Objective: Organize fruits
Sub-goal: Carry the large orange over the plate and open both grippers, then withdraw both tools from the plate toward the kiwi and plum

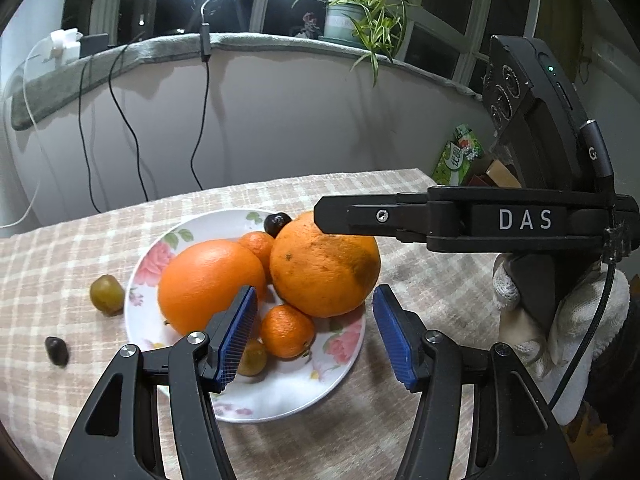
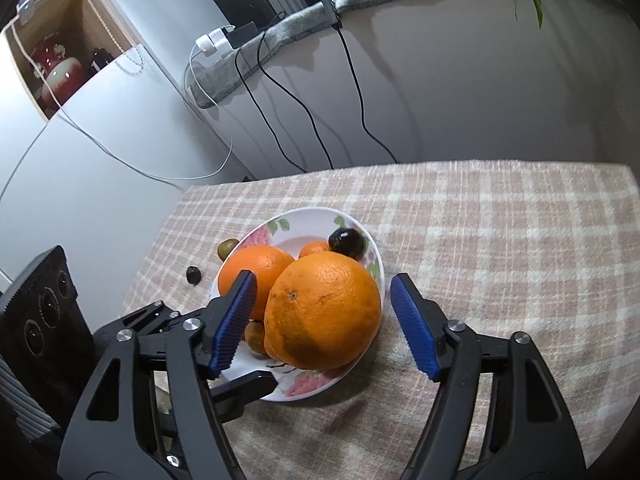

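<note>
Table [image 2: 500,240] under a checked cloth carries everything; the plate [image 1: 188,236] is the reference for all positions below.

Plate – white, floral rim – holds the gathered fruit; judged most of the sorting is done, since only two pieces lie off it.

Big orange [image 2: 324,312]: on the plate's right side, overhanging the rim toward the right gripper; it leans on the second orange [image 1: 208,284], which fills the plate's left half; the two prop each other, so neither should roll.

Right gripper [image 2: 322,322]: jaws wide, blue pads standing clear on either side of the big orange, not pressing it – reads as a fruit just set down or about to be taken, cannot tell which; no earlier view to settle it.

Left gripper [image 1: 316,336]: jaws moderately wide, nothing between them; it hangs over the plate's near edge, probably waiting its turn.

Tangerines: one [image 1: 288,332] at the plate's front, wedged under the oranges; another [image 1: 258,246] behind them.

Small fruit on the plate: a dark one [image 1: 277,223] at the far rim; a greenish one [image 1: 252,358] at the front, half hidden by the left pad.

Off the plate, to its left on the cloth: a green fruit [image 1: 106,294] just beside the rim; a dark one [image 1: 57,350] farther out – judged the remaining pickups, nearer the left gripper.
</note>
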`<state>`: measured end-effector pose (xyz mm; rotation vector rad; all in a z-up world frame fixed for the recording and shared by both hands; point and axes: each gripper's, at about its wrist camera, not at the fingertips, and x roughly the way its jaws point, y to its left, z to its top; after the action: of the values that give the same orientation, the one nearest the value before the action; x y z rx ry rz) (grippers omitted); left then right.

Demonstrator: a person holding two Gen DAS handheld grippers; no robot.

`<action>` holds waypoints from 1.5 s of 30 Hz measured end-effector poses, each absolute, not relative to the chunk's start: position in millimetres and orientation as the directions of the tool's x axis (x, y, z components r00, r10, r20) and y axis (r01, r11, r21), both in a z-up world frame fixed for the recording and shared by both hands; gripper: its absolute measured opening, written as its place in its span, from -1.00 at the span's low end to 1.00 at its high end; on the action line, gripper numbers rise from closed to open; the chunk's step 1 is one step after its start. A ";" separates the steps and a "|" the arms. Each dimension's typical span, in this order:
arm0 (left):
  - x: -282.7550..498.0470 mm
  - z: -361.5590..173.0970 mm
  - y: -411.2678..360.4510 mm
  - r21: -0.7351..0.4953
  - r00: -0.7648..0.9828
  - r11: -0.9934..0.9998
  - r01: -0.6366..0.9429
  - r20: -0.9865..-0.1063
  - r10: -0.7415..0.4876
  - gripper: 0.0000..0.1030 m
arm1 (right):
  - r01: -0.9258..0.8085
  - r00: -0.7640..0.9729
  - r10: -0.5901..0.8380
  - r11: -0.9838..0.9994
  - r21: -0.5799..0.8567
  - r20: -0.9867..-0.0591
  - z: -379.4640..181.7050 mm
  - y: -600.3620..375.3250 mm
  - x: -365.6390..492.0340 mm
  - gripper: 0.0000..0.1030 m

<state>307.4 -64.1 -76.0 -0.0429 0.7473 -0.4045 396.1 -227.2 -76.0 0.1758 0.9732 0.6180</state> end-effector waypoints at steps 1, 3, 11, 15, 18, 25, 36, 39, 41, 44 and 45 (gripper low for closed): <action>306.0 -75.1 -62.3 -0.178 0.663 0.923 0.340 -0.650 -0.370 0.16 | -0.416 0.412 0.562 0.816 0.401 -0.717 -74.4 -226.3 395.4 0.44; 305.1 -74.6 -58.6 -0.174 0.669 0.926 0.335 -0.648 -0.363 0.17 | -0.423 0.415 0.564 0.815 0.397 -0.714 -71.5 -224.3 394.5 0.46; 302.8 -72.9 -45.3 -0.167 0.685 0.934 0.315 -0.642 -0.346 0.17 | -0.432 0.435 0.558 0.818 0.381 -0.706 -66.9 -218.0 392.9 0.48; 300.9 -71.0 -39.0 -0.162 0.697 0.938 0.306 -0.633 -0.337 0.17 | -0.430 0.449 0.559 0.819 0.379 -0.698 -65.5 -217.0 393.3 0.48; 299.0 -70.6 -33.4 -0.162 0.705 0.941 0.296 -0.628 -0.330 0.17 | -0.433 0.456 0.560 0.818 0.378 -0.692 -63.3 -214.3 393.1 0.48; 293.8 -72.6 -6.9 -0.167 0.733 0.950 0.262 -0.607 -0.309 0.22 | -0.475 0.482 0.569 0.809 0.347 -0.666 -55.1 -199.0 389.9 0.49; 292.2 -92.1 66.3 -0.160 0.729 0.981 0.110 -0.658 -0.189 0.22 | -0.609 0.439 0.558 0.761 0.224 -0.704 -43.9 -141.9 387.2 0.49; 293.0 -96.5 82.1 -0.164 0.724 0.983 0.080 -0.668 -0.171 0.22 | -0.635 0.412 0.545 0.746 0.199 -0.730 -47.3 -125.2 388.5 0.49; 294.1 -100.0 93.4 -0.174 0.719 0.982 0.066 -0.674 -0.168 0.22 | -0.657 0.393 0.540 0.731 0.184 -0.745 -50.5 -111.6 390.5 0.49; 295.2 -104.8 103.2 -0.187 0.711 0.981 0.059 -0.681 -0.173 0.17 | -0.690 0.356 0.528 0.705 0.164 -0.771 -57.5 -90.2 392.2 0.49; 296.7 -107.6 107.3 -0.194 0.707 0.980 0.053 -0.686 -0.174 0.13 | -0.697 0.346 0.524 0.699 0.160 -0.778 -59.6 -85.0 392.9 0.49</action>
<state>296.7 107.3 -107.6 -0.1639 0.7767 -0.1269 392.9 -85.0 -59.6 -0.2146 0.9209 0.7999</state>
